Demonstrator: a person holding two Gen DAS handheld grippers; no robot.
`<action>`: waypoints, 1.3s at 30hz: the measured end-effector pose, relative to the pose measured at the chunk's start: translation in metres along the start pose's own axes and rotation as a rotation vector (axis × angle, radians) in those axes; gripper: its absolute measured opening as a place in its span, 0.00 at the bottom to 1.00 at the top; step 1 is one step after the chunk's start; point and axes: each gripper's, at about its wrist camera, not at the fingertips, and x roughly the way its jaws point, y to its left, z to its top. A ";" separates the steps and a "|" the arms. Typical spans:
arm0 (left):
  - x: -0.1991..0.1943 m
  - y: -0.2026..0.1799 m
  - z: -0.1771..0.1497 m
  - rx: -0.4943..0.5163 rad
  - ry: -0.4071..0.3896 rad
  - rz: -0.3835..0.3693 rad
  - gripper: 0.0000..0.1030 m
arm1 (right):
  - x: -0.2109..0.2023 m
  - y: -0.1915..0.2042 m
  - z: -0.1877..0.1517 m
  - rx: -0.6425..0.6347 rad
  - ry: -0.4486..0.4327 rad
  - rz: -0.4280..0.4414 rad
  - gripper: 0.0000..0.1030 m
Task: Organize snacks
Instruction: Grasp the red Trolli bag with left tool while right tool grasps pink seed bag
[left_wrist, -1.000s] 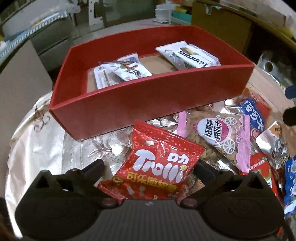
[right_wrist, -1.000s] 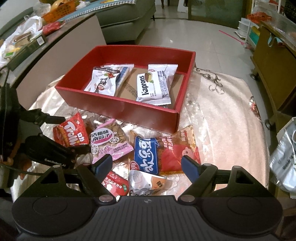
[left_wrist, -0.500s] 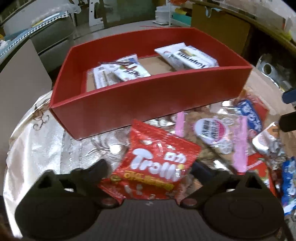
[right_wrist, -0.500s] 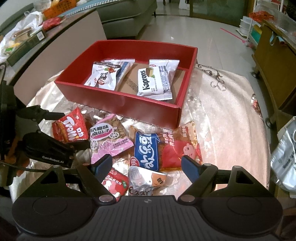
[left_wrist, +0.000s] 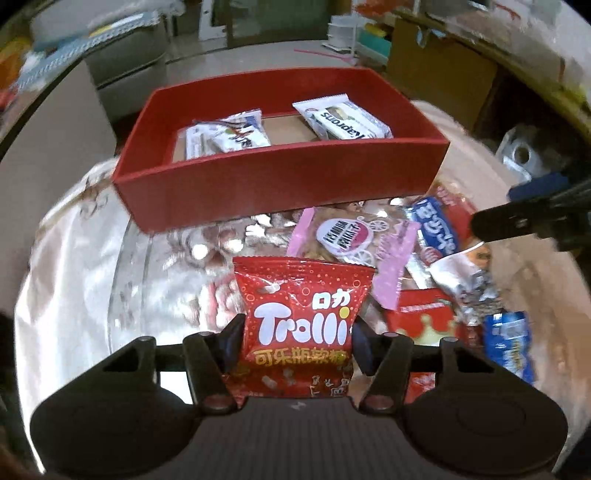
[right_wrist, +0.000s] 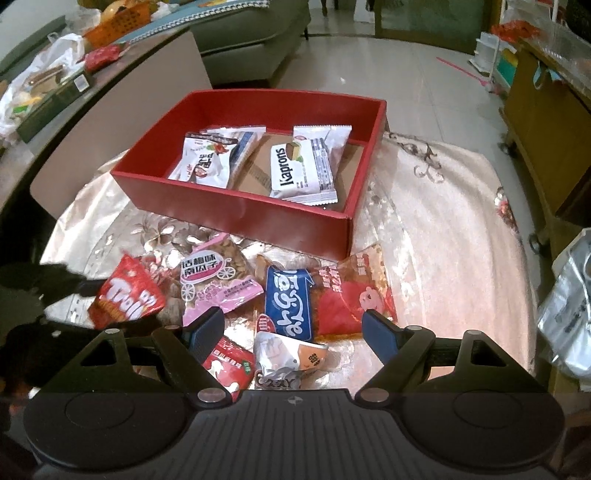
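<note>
Through the left wrist camera I am watching the left gripper pinching the red Trolli bag by its lower half, fingers pressed against both side edges. The bag is standing up off the table, well short of the red box, which is already carrying a Kaprons pack and another white pack. I am worrying about the grip: it is squeezing a puffy, slick foil pouch low down, so the top could flop or the bag could slide out while I am carrying it over the near wall. I am also judging that wall to be tall enough to catch the bag's hanging bottom edge if I am travelling too low. The picture is blurred toward the edges, so I am not trusting the clearance.

Through the right wrist camera I am seeing the right gripper spread wide and holding nothing, hovering over the loose pile: the pink seed pack, the blue pack, a crumpled silver pack. The left gripper's dark body is sitting just beside this pile, so reaching in now could be bumping the two tools together or knocking packets toward the table's edge.
</note>
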 end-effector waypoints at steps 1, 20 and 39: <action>-0.005 0.002 -0.002 -0.027 -0.005 -0.006 0.50 | 0.002 -0.001 0.000 0.018 0.005 0.012 0.84; -0.026 0.028 -0.009 -0.132 -0.037 -0.106 0.50 | 0.055 0.066 0.045 -0.022 0.088 0.151 0.84; -0.018 0.040 -0.017 -0.150 0.020 -0.097 0.50 | 0.069 0.092 0.024 -0.137 0.159 0.098 0.69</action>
